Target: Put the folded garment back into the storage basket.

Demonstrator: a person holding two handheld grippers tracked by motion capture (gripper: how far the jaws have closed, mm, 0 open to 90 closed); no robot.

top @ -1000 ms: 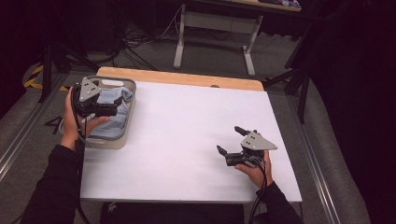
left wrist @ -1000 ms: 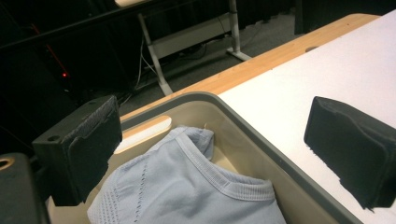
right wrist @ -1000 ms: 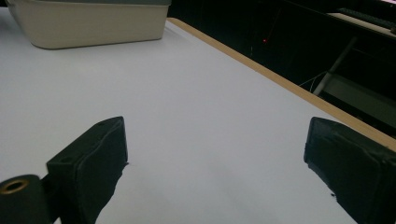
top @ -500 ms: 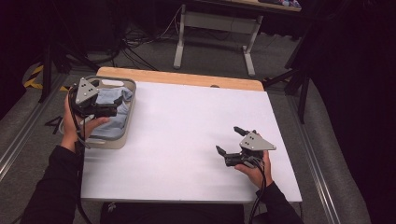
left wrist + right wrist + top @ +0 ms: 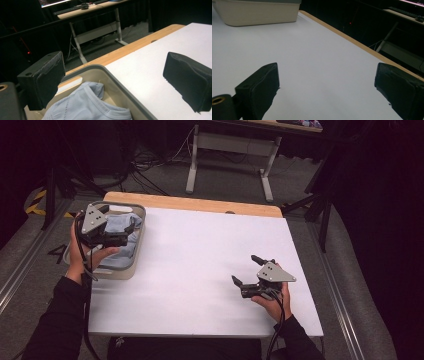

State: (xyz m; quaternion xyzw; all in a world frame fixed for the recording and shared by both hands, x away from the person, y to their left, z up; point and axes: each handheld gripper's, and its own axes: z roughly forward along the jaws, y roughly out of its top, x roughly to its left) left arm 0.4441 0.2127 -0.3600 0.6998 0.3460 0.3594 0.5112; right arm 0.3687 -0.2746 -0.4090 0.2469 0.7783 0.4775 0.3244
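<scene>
Black sleeves, blk claws w/ grey triangular plates, left claw [image 5: 127,229], right claw [image 5: 246,270], black cables

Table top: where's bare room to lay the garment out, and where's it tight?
The white table top is bare from the beige bin at its left edge across to the right gripper, and along the wooden far edge. It is crowded only at the bin, where the open left gripper hovers over the light blue garment.
</scene>
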